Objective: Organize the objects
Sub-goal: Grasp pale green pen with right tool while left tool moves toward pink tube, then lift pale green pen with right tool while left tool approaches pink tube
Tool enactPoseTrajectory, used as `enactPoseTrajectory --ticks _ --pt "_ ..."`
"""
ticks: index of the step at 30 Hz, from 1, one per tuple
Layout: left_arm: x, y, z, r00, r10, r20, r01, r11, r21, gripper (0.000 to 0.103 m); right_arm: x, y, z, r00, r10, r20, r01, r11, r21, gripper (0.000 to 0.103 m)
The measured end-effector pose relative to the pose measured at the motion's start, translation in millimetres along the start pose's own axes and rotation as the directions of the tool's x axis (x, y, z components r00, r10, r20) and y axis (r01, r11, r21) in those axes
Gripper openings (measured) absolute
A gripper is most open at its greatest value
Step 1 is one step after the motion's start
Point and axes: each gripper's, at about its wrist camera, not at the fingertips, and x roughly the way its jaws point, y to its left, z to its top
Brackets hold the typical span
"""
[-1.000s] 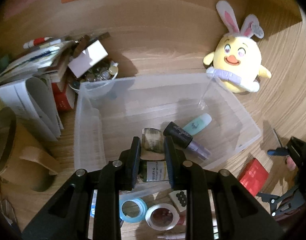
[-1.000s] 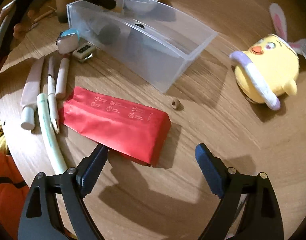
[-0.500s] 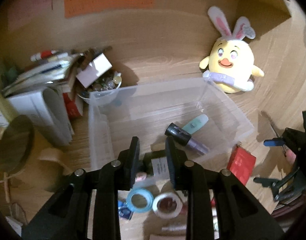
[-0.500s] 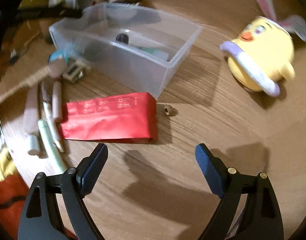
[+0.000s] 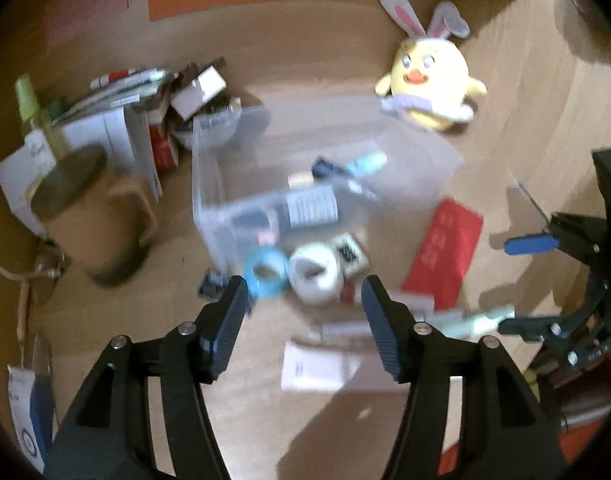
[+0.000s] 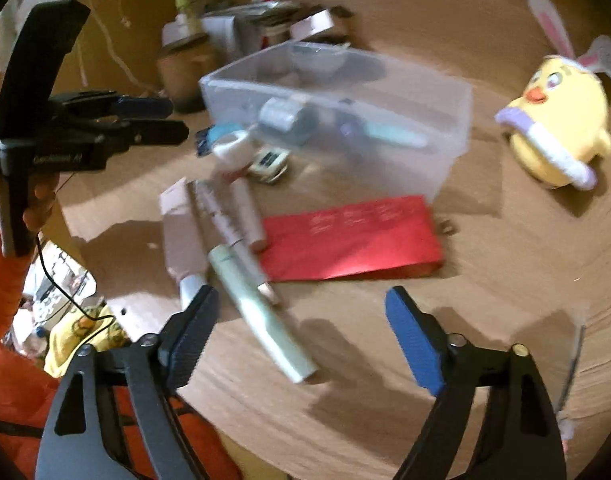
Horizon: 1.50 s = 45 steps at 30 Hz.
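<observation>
Left wrist view is smeared by motion: the left hand-held gripper is spread wide and empty above the bench. Just ahead of its fingertips lie a blue tape roll and a white one; beyond them the clear bin holds a labelled bottle and blurred tubes I cannot identify. A red packet lies ahead to the right, a plush chick farther off. In the right wrist view, the right hand-held gripper also gapes empty, pale tubes between its fingers, their labels unreadable.
</observation>
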Motion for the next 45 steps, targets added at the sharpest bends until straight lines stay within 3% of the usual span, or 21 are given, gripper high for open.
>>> enactPoseTrajectory --ticks 10,12,19,31,36,37,38,40,45 --pt "0.7 -18.2 -50.9 0.995 -0.005 -0.098 0.011 0.998 0.059 0.061 29.4 11.1 -6.9 0.997 0.070 -0.045 -0.070 0.997 0.016 0.032" --pt "4.4 -26.5 -53.9 0.994 -0.001 -0.107 0.011 0.996 0.091 0.061 27.8 10.6 -7.4 0.997 0.068 -0.037 -0.067 0.997 0.024 0.028" --pt "21.2 -55.7 -51.3 0.992 0.008 -0.123 0.019 0.977 0.214 0.065 18.4 12.2 -18.0 0.998 0.060 -0.012 -0.059 0.998 0.034 0.019" --pt "38.7 -85.3 -36.2 0.988 0.013 -0.154 0.044 0.931 0.362 0.066 19.6 8.5 -19.6 0.996 0.090 -0.012 -0.089 0.994 0.067 0.018" --pt "32.4 -96.5 -40.7 0.989 -0.016 -0.146 0.073 0.914 0.399 0.047 20.3 9.3 -18.3 0.997 0.073 -0.014 -0.072 0.996 0.055 0.017" --pt "29.6 -98.5 -42.3 0.987 -0.034 -0.154 0.093 0.914 0.395 0.038 20.7 8.2 -18.1 0.997 0.078 -0.011 -0.077 0.995 0.064 0.017" --pt "28.3 -101.0 -43.0 0.985 -0.049 -0.165 0.110 0.915 0.388 0.021 21.1 6.9 -17.8 0.996 0.085 -0.008 -0.084 0.994 0.071 0.017" --pt "29.9 -104.0 -44.5 0.976 -0.066 -0.207 0.140 0.920 0.365 0.008 22.3 4.5 -16.7 0.995 0.100 -0.001 -0.100 0.991 0.086 0.016" --pt "28.6 -106.6 -44.6 0.980 -0.014 -0.200 0.090 0.922 0.377 0.008 22.6 6.4 -15.9 0.996 0.086 -0.004 -0.086 0.994 0.065 0.016"
